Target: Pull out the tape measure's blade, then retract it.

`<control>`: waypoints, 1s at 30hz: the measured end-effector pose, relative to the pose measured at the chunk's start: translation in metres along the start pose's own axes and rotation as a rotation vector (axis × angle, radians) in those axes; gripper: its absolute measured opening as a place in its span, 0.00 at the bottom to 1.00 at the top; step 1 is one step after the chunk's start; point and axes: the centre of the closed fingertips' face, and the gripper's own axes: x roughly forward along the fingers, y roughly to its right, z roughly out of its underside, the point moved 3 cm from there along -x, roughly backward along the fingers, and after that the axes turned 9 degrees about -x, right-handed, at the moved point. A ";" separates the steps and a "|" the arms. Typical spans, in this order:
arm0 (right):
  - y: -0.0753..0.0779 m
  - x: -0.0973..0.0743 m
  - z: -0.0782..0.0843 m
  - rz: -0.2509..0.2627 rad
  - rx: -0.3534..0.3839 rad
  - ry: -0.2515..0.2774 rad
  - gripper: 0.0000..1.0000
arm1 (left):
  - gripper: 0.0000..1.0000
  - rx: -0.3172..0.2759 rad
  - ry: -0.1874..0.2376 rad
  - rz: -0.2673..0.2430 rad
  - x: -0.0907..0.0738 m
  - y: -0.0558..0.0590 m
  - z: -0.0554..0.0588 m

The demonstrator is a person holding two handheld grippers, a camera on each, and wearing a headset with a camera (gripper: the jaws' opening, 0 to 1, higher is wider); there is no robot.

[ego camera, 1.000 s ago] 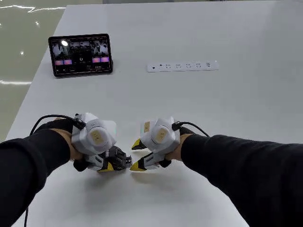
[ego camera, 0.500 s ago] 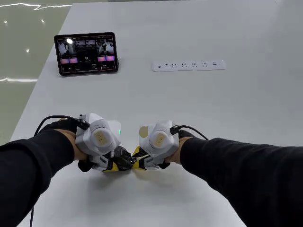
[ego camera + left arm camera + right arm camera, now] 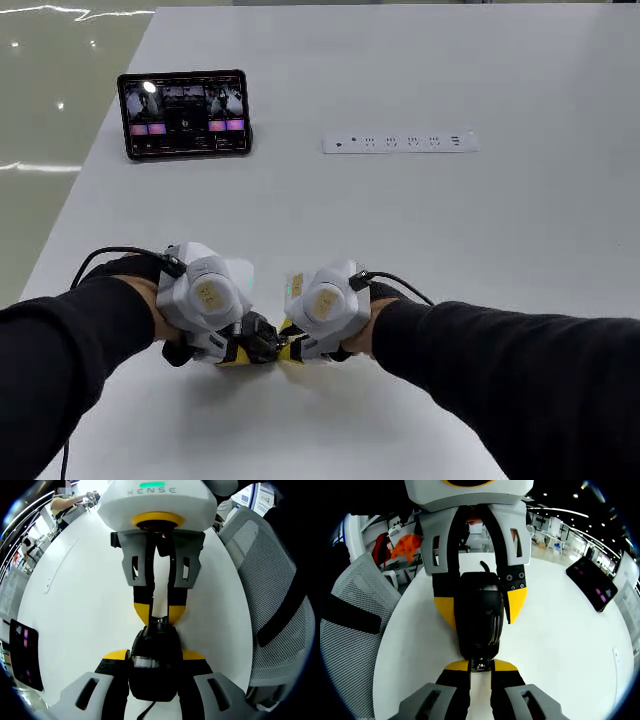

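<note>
A black tape measure [image 3: 260, 340] sits low over the white table [image 3: 400, 230], in front of me. My left gripper [image 3: 238, 350] is shut on its case, and in the left gripper view the case [image 3: 152, 667] fills the gap between the yellow-tipped jaws of the left gripper [image 3: 155, 655]. My right gripper [image 3: 290, 348] faces it from the right. In the right gripper view the right gripper [image 3: 479, 666] has its jaws drawn in on the blade tip at the case's [image 3: 480, 615] front end. No length of blade shows between the two grippers.
A tablet [image 3: 185, 112] with a lit screen stands at the back left, and a white power strip [image 3: 398, 143] lies at the back centre. A black cable [image 3: 100, 255] trails from the left gripper. A grey mesh chair [image 3: 270, 590] stands beside the table.
The right gripper has moved left to meet the tape measure, and its jaws, apart a second ago, have come together at the case's front. The left gripper has held still.
</note>
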 end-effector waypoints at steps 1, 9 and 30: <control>0.001 0.000 0.000 -0.006 -0.021 -0.002 0.10 | 0.32 0.001 0.000 -0.001 0.000 0.000 0.000; 0.002 -0.002 0.001 -0.022 0.006 0.017 0.09 | 0.32 0.001 -0.003 -0.002 -0.001 0.000 0.001; 0.000 -0.007 0.009 -0.010 0.024 0.012 0.09 | 0.32 -0.009 0.024 -0.002 -0.003 0.000 0.001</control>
